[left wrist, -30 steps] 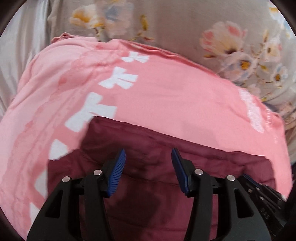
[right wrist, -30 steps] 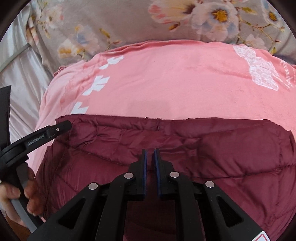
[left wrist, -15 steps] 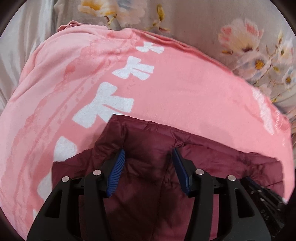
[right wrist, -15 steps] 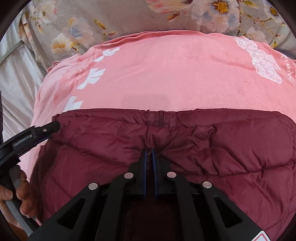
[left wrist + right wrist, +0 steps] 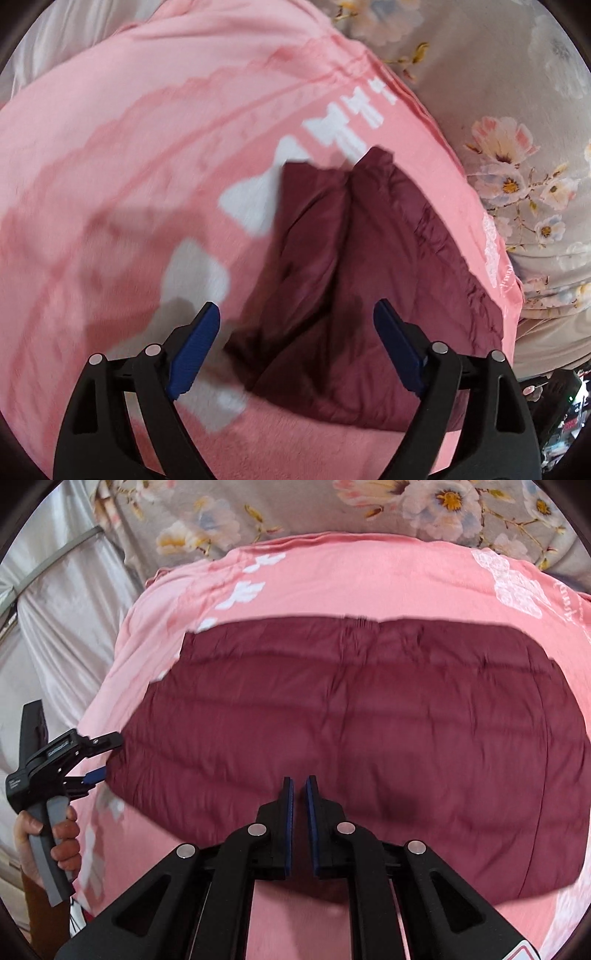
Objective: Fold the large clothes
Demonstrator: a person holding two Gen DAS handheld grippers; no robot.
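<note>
A dark red quilted jacket (image 5: 351, 731) lies folded and flat on a pink blanket (image 5: 369, 579). It also shows in the left wrist view (image 5: 354, 280), seen from its left end. My left gripper (image 5: 295, 347) is open and empty, just off the jacket's left edge; it shows in the right wrist view (image 5: 99, 757) beside that edge. My right gripper (image 5: 299, 805) hovers over the jacket's near edge with its jaws almost together and nothing visible between them.
The pink blanket with white bow prints (image 5: 251, 206) covers a bed with a grey floral sheet (image 5: 517, 110). A silvery grey curtain (image 5: 62, 620) hangs at the left. The person's hand (image 5: 59, 845) holds the left gripper's handle.
Both grippers have pulled back and up from the jacket. The left gripper has swung to the jacket's left end and opened wider. The jacket now lies flat.
</note>
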